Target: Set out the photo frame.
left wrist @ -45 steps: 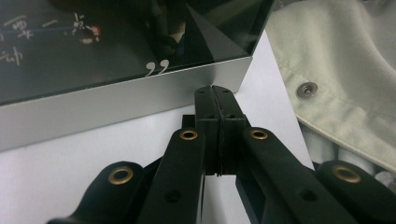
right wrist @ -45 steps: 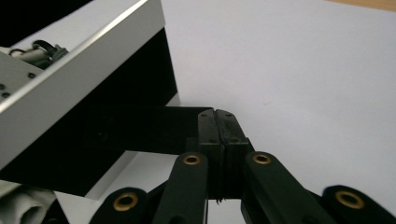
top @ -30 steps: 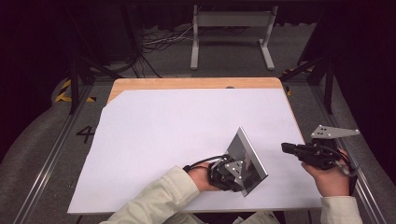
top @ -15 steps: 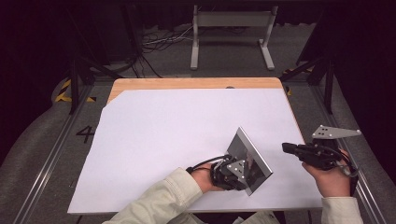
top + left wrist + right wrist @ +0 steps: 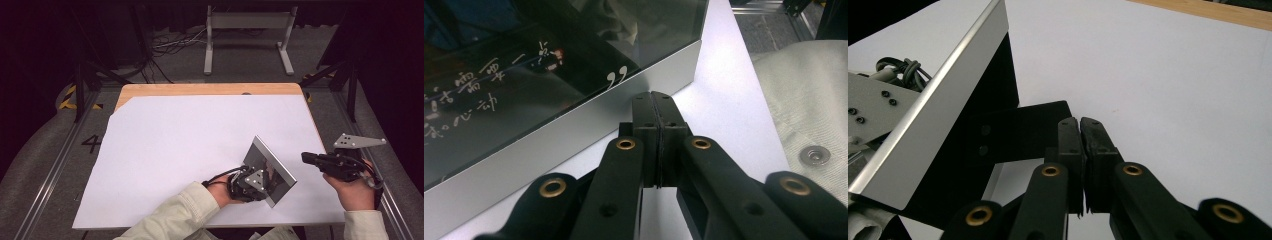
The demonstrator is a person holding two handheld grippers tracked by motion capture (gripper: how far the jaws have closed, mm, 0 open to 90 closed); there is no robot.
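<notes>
Picture frame point(image 5: 270, 169), silver-edged with dark glossy glass, stands tilted near the table's near right on white paper point(image 5: 200, 150). My left gripper point(image 5: 653, 100), jaws closed empty, noses its rim; right gripper point(image 5: 307, 158), closed, hovers level to the right.

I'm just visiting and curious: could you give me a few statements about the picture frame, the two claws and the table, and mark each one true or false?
1. The picture frame stands tilted on the white table cover. True.
2. The left claw has its jaws wide open. False: they are pressed together, with nothing between them.
3. The frame's dark glass carries pale handwritten-style characters and a quotation mark. True.
4. The right claw grips the frame's edge. False: it is apart from the frame, to its right, jaws shut and empty.
5. The white cover hides the whole tabletop. False: a wooden strip shows along the far edge.
</notes>
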